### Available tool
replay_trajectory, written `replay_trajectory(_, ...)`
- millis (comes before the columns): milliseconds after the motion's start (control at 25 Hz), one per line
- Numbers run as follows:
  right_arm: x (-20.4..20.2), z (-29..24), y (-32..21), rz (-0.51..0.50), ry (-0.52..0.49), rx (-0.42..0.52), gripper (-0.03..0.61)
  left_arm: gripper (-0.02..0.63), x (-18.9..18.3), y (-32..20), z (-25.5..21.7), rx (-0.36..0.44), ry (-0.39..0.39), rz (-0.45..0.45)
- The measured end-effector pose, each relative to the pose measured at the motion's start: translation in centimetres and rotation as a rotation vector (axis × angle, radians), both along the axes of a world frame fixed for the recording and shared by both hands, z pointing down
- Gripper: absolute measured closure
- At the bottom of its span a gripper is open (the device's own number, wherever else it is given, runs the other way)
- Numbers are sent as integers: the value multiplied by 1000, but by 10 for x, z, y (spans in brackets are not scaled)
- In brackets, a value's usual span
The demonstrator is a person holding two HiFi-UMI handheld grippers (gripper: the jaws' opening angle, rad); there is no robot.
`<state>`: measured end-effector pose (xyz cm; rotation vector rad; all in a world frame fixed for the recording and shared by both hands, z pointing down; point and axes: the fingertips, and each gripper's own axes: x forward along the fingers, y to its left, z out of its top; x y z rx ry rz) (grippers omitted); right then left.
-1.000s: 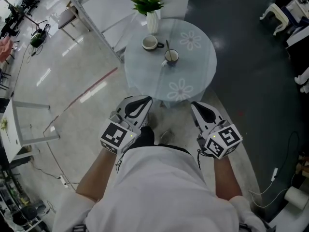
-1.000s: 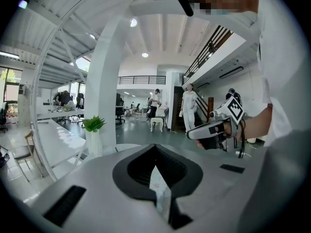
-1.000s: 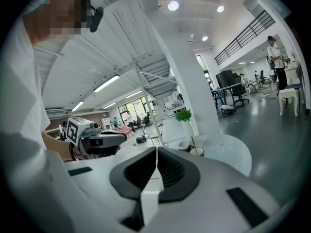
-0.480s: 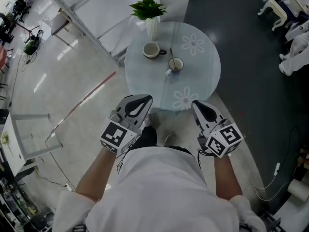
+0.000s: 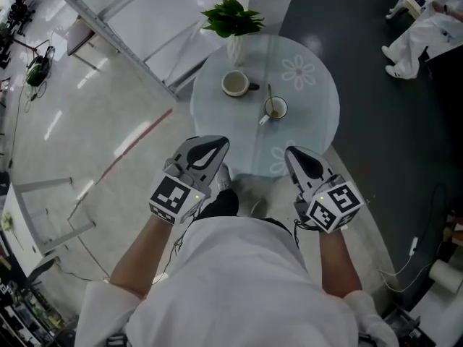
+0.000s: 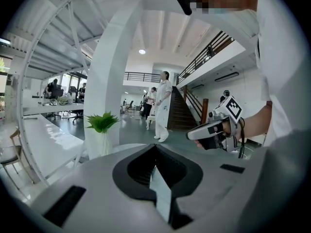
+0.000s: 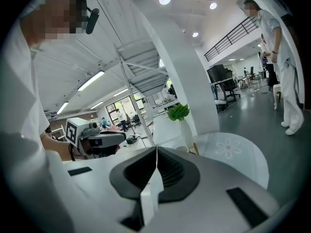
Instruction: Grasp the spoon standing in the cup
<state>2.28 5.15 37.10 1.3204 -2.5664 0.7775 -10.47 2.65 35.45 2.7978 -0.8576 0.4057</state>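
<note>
Overhead, head view: spoon [image 5: 270, 92] standing in cup [image 5: 275, 110] on round glass table [image 5: 318, 121], well ahead of right gripper [image 5: 292, 153], slightly leftward; left gripper [image 5: 218, 144] alongside. Left gripper view: jaws pressed together, empty. Right gripper view: likewise closed, nothing between; table ahead.

Frosted glass table [image 5: 312, 125], glossy ceramic cup [image 5: 275, 108].

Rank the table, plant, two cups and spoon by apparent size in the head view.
1. Table
2. Plant
3. Left cup and spoon cup, about alike
4. Spoon
</note>
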Motion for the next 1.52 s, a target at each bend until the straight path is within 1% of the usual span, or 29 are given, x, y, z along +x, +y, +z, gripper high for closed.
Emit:
replay_trajectory(400,-23,6,-41,55,29,-20,555,592,-21,-46,11,-21,10,57)
replay_trajectory(600,-28,6,-54,82,36,-21,555,593,-21,-61,8,-16,18,90)
replay_trajectory(880,-27,9,-70,100,34,-25,555,592,-13,-78,10,-18,24,110)
replay_trajectory(1160,-8,18,-77,97,14,-39,555,592,8,-89,19,-38,14,94)
replay_trajectory(1520,32,37,-96,46,-4,-76,555,592,43,-114,48,-99,3,2)
